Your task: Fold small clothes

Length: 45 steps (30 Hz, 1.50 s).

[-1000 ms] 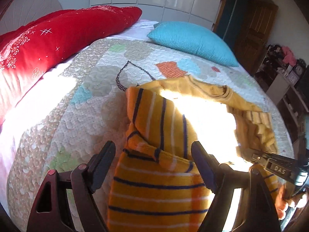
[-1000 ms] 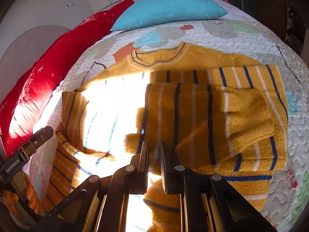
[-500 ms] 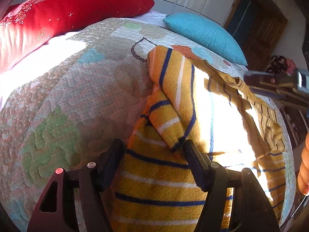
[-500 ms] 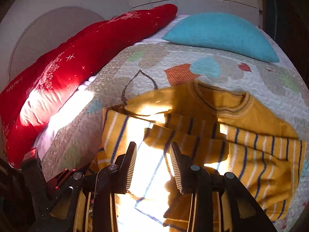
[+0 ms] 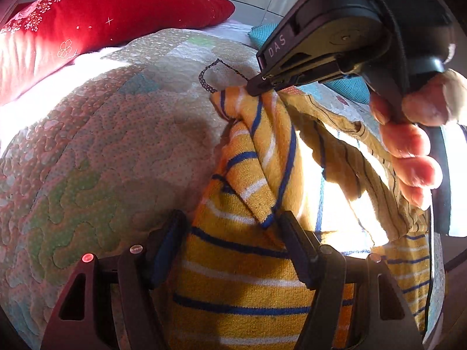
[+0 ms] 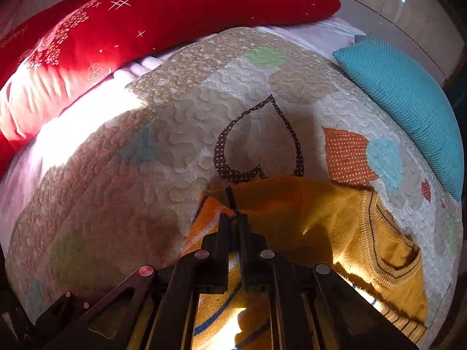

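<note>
**Pinching the sweater's far corner**

Comparing with a second ago, we see our right gripper (image 5: 259, 87) has swung across from the near, sunlit side of the quilt (image 5: 102, 151) to the far corner of the striped yellow sweater (image 5: 248, 277), and its jaws, narrowly parted then, are now closed tight on that corner's folded edge. The red pillow (image 6: 146, 20) and the teal cushion (image 6: 408, 96) sit beyond the tool, as before.

From the right wrist view, the sweater spreads beneath our right gripper (image 6: 235, 221) and off to its right, collar ribbing well to the right of the fingertips; the dotted heart outline (image 6: 256, 143) on the quilt lies just ahead of them. The hand (image 5: 414, 145) wraps the right tool's handle.

Our left gripper (image 5: 230, 248) has dropped lower over the near hem and narrowed a little. Its jaws stand fairly wide, straddling a folded striped flap; we cannot tell whether the pads press it.
</note>
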Each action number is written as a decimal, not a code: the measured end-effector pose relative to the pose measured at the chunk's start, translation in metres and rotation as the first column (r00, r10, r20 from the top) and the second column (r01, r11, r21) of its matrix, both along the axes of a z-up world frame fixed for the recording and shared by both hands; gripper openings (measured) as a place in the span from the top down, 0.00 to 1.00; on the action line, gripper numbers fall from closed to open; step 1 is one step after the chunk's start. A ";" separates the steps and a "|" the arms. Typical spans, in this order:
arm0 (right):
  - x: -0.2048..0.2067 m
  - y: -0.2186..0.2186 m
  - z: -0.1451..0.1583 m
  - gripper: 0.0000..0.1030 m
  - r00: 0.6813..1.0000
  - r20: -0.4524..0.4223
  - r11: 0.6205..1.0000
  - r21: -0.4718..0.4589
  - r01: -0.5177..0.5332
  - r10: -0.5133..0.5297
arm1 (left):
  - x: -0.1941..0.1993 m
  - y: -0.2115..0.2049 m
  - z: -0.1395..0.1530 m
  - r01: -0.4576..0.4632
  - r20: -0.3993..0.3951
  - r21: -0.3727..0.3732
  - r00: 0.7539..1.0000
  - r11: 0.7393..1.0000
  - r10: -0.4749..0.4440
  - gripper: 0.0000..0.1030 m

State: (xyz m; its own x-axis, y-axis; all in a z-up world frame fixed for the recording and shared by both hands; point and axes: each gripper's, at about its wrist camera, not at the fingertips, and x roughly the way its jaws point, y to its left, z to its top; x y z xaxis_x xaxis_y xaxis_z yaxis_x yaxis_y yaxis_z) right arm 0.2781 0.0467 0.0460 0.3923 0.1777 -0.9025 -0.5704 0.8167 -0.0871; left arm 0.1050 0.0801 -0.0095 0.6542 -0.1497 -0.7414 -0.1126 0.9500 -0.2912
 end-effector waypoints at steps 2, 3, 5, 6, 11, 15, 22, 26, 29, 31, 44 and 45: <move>0.020 -0.007 -0.004 0.95 0.998 0.011 0.998 0.006 0.062 -0.062 | 0.001 -0.001 0.000 -0.001 -0.002 0.011 1.000 1.000 0.001 0.35; 0.026 -0.008 -0.009 0.95 0.996 0.014 0.996 0.002 0.085 -0.085 | 0.002 -0.002 0.000 -0.001 -0.003 0.014 1.000 1.000 0.001 0.35; 0.035 -0.003 -0.022 0.99 0.992 0.034 0.992 -0.051 0.120 -0.118 | 0.002 -0.001 0.000 -0.001 -0.004 0.013 1.000 1.000 0.001 0.35; 0.038 -0.004 -0.028 0.99 0.989 0.053 0.985 -0.093 0.144 -0.139 | 0.002 -0.001 0.000 -0.001 -0.004 0.013 1.000 1.000 0.001 0.35; 0.034 -0.037 0.001 0.99 0.977 0.027 0.978 0.018 0.210 -0.210 | 0.003 -0.002 0.001 -0.001 -0.006 0.019 1.000 1.000 0.001 0.34; -0.001 -0.093 0.059 0.72 0.965 0.059 0.963 0.105 0.249 -0.256 | 0.004 -0.003 0.001 0.008 -0.006 0.023 1.000 1.000 -0.007 0.31; -0.108 -0.233 0.123 0.56 0.913 0.080 0.901 0.216 0.377 -0.401 | -0.008 0.005 0.010 0.032 -0.039 -0.032 0.999 0.999 -0.033 0.25; -0.176 -0.310 0.117 0.50 0.866 0.058 0.847 0.246 0.471 -0.498 | -0.053 0.005 0.027 0.035 -0.057 -0.028 0.998 0.999 -0.037 0.25; -0.220 -0.349 0.079 0.50 0.839 -0.019 0.805 0.270 0.528 -0.544 | -0.090 0.014 0.036 0.017 -0.051 -0.028 0.999 0.999 -0.018 0.25; -0.246 -0.361 0.047 0.50 0.827 -0.095 0.776 0.301 0.554 -0.554 | -0.111 0.024 0.039 -0.006 -0.047 -0.026 0.999 1.000 0.005 0.25; -0.342 -0.330 -0.049 0.49 0.838 -0.330 0.565 0.626 0.538 -0.434 | -0.165 0.018 0.017 0.059 -0.069 -0.281 0.994 0.958 -0.082 0.25; -0.345 -0.327 -0.050 0.49 0.842 -0.326 0.560 0.635 0.532 -0.430 | -0.168 0.011 0.016 0.064 -0.063 -0.267 0.995 0.962 -0.083 0.25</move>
State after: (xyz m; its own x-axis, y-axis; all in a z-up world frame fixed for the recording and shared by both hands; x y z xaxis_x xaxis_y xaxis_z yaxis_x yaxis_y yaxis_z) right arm -0.0671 -0.2799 -0.0040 0.5068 0.5701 -0.6467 -0.0380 0.7642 0.6439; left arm -0.0627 0.0915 0.0069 0.5798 -0.3923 -0.7141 -0.0756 0.8468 -0.5265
